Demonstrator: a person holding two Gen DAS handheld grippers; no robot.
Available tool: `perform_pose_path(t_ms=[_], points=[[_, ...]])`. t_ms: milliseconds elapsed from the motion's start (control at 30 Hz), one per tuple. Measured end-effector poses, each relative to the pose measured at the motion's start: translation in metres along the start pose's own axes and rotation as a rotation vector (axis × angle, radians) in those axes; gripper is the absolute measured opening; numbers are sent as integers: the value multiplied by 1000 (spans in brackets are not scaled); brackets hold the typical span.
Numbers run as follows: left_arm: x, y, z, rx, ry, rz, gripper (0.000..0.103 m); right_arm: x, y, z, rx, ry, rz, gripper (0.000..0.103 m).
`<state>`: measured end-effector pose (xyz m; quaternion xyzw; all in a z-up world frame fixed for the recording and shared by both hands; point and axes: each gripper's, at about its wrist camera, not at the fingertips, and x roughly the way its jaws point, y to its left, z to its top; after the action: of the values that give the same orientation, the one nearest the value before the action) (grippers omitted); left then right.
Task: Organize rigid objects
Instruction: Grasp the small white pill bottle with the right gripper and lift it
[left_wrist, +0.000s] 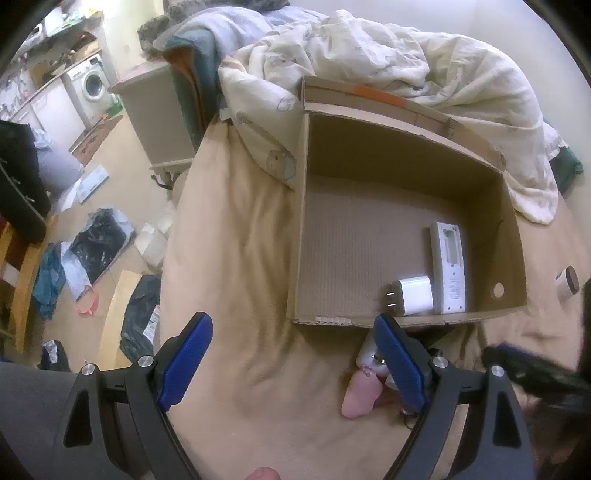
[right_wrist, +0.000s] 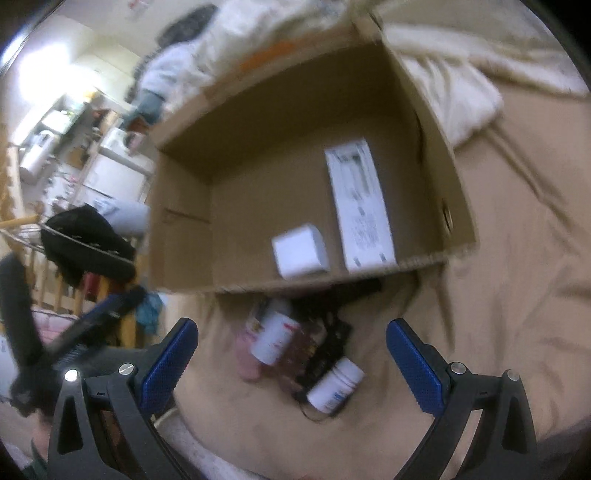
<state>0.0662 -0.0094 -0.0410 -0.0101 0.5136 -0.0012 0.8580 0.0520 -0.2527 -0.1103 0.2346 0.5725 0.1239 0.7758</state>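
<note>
An open cardboard box (left_wrist: 369, 125) lies on a tan bedsheet and holds a white remote (left_wrist: 447, 269) and a white plug charger (left_wrist: 415, 295). The box (right_wrist: 184, 229), remote (right_wrist: 360, 206) and charger (right_wrist: 301, 251) also show in the blurred right wrist view. My left gripper (left_wrist: 291, 354) is open and empty in front of the box, with a pink object (left_wrist: 360, 393) beside its right finger. My right gripper (right_wrist: 291, 350) is open and empty above a white bottle (right_wrist: 275, 336), a second white bottle (right_wrist: 334, 386) and a dark object (right_wrist: 325, 347).
A rumpled white duvet (left_wrist: 388, 51) lies behind the box. A small round container (left_wrist: 567, 282) sits on the sheet to the box's right. The floor at left holds bags, clothes and papers (left_wrist: 96, 243). The other gripper (right_wrist: 74, 332) shows at left in the right wrist view.
</note>
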Motion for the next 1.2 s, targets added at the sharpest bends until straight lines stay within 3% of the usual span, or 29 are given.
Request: perform_pose_path(t_ms=[33, 67, 100, 133, 300, 467, 533, 633, 800, 1033, 1133, 1200], points=[[1, 0, 0, -1, 4, -1, 88, 8, -6, -2, 36, 44, 8, 103], [1, 0, 0, -1, 8, -2, 88, 16, -12, -5, 70, 89, 24, 96], [2, 0, -1, -1, 13, -1, 88, 25, -18, -9, 109, 138, 54, 71], [3, 0, -1, -1, 17, -1, 88, 32, -23, -12, 140, 174, 66, 57], [4, 0, -1, -7, 24, -6, 88, 38, -30, -16, 163, 191, 19, 55], [6, 0, -1, -7, 32, -3, 88, 54, -38, -22, 180, 254, -22, 45], [7, -1, -1, -7, 37, -3, 88, 59, -37, -23, 157, 262, -53, 34], [8, 0, 0, -7, 37, -2, 88, 51, -26, -22, 94, 218, -83, 31], [12, 0, -2, -9, 52, 4, 88, 30, -27, -17, 92, 138, -56, 30], [36, -5, -15, 42, 177, 6, 87, -33, -19, -8, 44, -124, -29, 30], [44, -13, -22, 86, 211, 3, 87, -50, -20, -9, 64, -203, -3, 30], [49, -21, -27, 123, 233, 2, 87, -52, -24, -6, 84, -202, 16, 30]])
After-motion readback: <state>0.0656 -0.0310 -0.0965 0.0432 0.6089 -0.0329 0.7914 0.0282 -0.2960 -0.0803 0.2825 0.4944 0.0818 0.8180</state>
